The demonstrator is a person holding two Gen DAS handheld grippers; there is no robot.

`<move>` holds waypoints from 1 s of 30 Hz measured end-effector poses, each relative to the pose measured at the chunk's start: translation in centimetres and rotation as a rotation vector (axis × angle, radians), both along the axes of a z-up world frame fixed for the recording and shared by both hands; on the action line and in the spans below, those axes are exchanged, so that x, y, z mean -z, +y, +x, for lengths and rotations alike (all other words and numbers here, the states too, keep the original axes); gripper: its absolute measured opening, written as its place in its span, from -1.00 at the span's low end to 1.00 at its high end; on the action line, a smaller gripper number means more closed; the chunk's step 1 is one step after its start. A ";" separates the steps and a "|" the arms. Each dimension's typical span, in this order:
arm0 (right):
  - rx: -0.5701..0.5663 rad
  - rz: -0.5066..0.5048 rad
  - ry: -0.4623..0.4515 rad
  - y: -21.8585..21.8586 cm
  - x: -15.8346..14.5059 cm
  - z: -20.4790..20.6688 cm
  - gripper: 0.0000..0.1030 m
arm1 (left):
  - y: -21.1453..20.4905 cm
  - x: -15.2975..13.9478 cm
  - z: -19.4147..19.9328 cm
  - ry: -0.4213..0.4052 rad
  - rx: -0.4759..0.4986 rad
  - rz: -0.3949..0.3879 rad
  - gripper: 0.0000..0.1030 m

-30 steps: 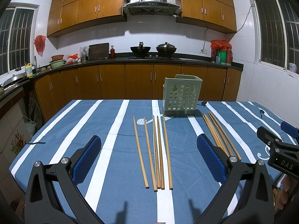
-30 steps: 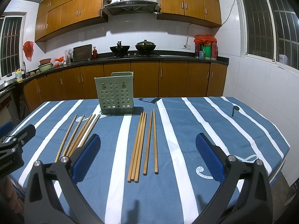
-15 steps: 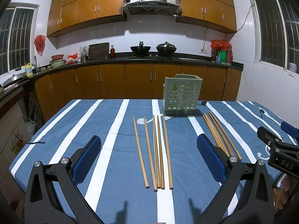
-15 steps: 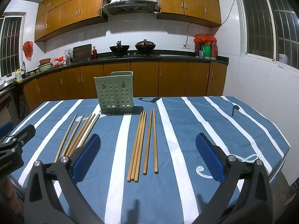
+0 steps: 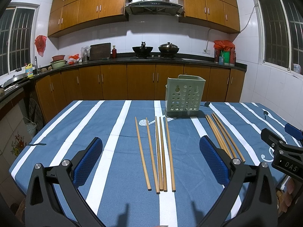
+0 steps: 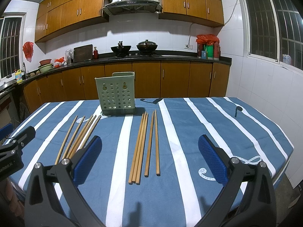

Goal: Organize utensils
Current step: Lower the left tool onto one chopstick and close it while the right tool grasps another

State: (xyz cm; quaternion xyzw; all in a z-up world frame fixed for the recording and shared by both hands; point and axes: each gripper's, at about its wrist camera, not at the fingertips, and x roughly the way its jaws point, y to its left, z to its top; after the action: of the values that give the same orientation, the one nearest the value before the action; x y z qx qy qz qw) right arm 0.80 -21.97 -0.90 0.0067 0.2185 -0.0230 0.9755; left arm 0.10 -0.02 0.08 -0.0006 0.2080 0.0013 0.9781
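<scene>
Lying lengthwise on the blue-and-white striped tablecloth, five slim wooden chopsticks sit between the left gripper's spread fingers; at 1 o'clock stands the perforated green holder. The right gripper, fingers likewise apart, frames a second five.

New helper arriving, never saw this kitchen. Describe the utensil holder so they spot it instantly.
Start at the blue, white-striped tablecloth. Toward its far edge, between two groups of chopsticks, the utensil holder stands upright. It is the only pale green, hole-punched box; everything else on the cloth lies flat.
</scene>
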 end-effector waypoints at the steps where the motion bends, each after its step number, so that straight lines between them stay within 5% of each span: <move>1: 0.000 0.000 0.000 0.0 0.0 0.0 0.93 | 0.0 0.0 0.0 0.000 0.000 0.000 0.97; 8: -0.007 0.014 0.037 0.1 0.9 0.8 0.93 | 0.3 0.4 1.3 0.044 -0.029 0.008 0.97; 15: 0.048 0.129 0.244 -2.8 4.3 4.8 0.92 | 3.7 2.8 3.8 0.185 -0.122 -0.011 0.97; 20: 0.059 0.124 0.337 -3.9 5.9 7.7 0.40 | 5.5 4.1 5.5 0.255 -0.172 -0.001 0.93; 30: 0.032 0.074 0.447 -3.5 8.0 13.2 -0.20 | 5.6 6.5 9.2 0.396 -0.088 -0.047 0.26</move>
State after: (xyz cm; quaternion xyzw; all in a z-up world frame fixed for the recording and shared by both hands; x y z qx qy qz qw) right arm 13.99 -25.45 -8.87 0.0410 0.4300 -0.0314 0.9014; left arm 9.33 5.54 -6.44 -0.0322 0.3962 0.0393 0.9168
